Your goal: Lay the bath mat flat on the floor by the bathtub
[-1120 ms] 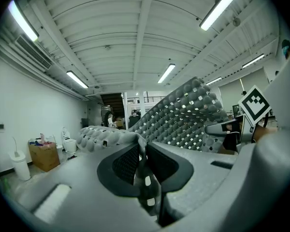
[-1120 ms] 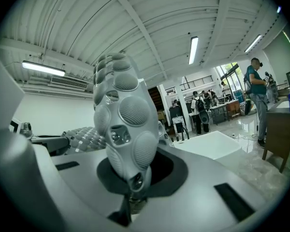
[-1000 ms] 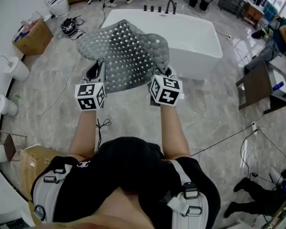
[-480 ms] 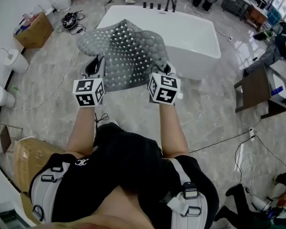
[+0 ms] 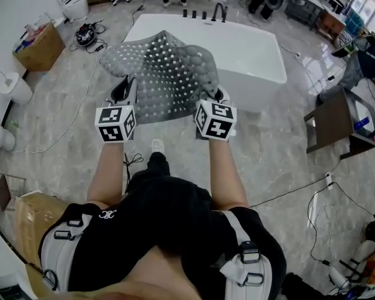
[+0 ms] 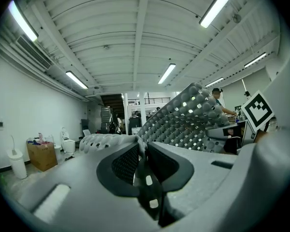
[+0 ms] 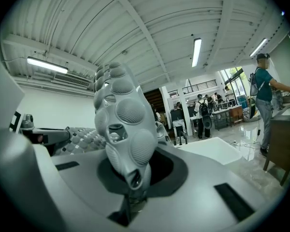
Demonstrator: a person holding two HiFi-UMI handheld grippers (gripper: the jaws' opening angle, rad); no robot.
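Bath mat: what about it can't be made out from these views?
- Head view: the bath mat hangs over the floor by the bathtub, hiding where it would land.
- Head view: its near edge sits behind the left tongs and right tongs.
- Right gripper view: a fold near the lens hides most of the mat.

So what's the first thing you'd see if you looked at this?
The grey mat full of holes, held up in the air in the middle. The left gripper pinches one edge and the right gripper pinches another. Just behind it stands a big white bathtub on the shiny floor.
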